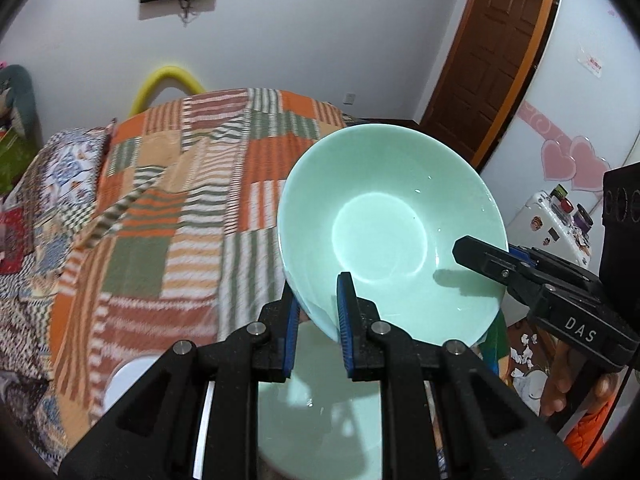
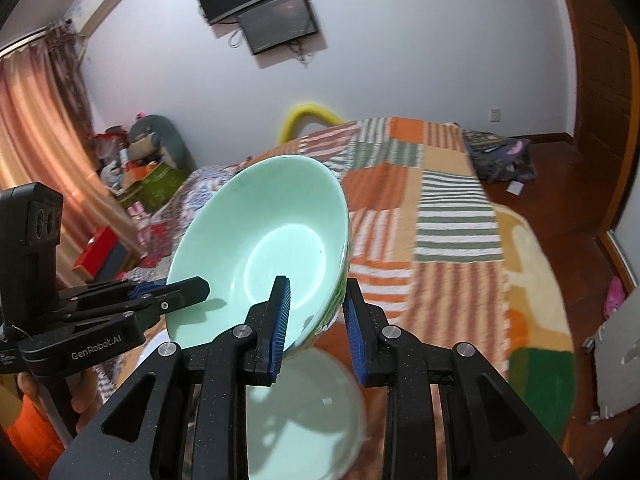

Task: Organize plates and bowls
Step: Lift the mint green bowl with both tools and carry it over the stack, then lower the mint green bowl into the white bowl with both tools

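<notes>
A mint green bowl [image 1: 390, 228] is held tilted in the air above the bed, its inside facing the cameras; it also shows in the right wrist view [image 2: 264, 252]. My left gripper [image 1: 320, 320] is shut on its near rim, one blue pad inside and one outside. My right gripper [image 2: 316, 320] is shut on the opposite rim of the same bowl, and reaches in from the right in the left wrist view [image 1: 480, 258]. A second mint green bowl [image 1: 320, 404] lies directly below, also in the right wrist view [image 2: 304, 412].
A bed with an orange, green and white striped patchwork quilt [image 1: 180, 208] fills the background. A white dish [image 1: 128, 380] sits at lower left beside the lower bowl. A brown door [image 1: 492, 52] and a white fridge [image 1: 560, 232] stand to the right.
</notes>
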Tool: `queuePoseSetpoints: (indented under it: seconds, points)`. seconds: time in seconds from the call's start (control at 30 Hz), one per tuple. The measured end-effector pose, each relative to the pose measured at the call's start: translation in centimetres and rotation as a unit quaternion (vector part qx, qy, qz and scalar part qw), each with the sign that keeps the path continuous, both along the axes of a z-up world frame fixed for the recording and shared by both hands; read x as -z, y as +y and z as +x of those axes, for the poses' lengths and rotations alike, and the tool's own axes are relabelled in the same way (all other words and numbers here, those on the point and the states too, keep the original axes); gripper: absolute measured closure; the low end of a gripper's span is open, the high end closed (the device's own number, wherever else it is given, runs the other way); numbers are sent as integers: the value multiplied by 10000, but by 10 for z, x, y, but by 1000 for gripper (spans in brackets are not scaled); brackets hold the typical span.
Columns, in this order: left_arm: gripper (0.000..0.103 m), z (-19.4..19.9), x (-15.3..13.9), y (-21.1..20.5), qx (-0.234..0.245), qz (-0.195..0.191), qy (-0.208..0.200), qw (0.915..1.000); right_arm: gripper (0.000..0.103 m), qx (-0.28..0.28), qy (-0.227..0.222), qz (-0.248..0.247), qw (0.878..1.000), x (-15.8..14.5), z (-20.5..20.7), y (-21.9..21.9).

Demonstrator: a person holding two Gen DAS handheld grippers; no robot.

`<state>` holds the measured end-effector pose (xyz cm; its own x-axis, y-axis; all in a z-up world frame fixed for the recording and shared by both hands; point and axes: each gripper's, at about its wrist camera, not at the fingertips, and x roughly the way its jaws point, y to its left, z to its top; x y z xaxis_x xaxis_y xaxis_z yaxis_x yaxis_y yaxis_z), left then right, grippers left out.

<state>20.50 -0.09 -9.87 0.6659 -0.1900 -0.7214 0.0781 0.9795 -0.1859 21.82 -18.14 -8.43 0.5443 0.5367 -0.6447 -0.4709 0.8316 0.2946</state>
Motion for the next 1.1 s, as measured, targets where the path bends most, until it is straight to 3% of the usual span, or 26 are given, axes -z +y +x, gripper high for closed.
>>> queuePoseSetpoints:
  seconds: [0.57, 0.9, 1.1]
  points:
    - [85, -114, 4, 103, -981, 51, -35, 9952, 78, -988, 47, 93, 9950, 14, -56, 98]
    - [86, -141, 38, 141, -1414, -152, 269, 9895, 78, -1374, 318, -66, 9900, 43, -83, 139]
    - [86, -142, 62, 149, -1597, -71, 445, 9861, 78, -1473, 458, -258, 9877, 59, -92, 154]
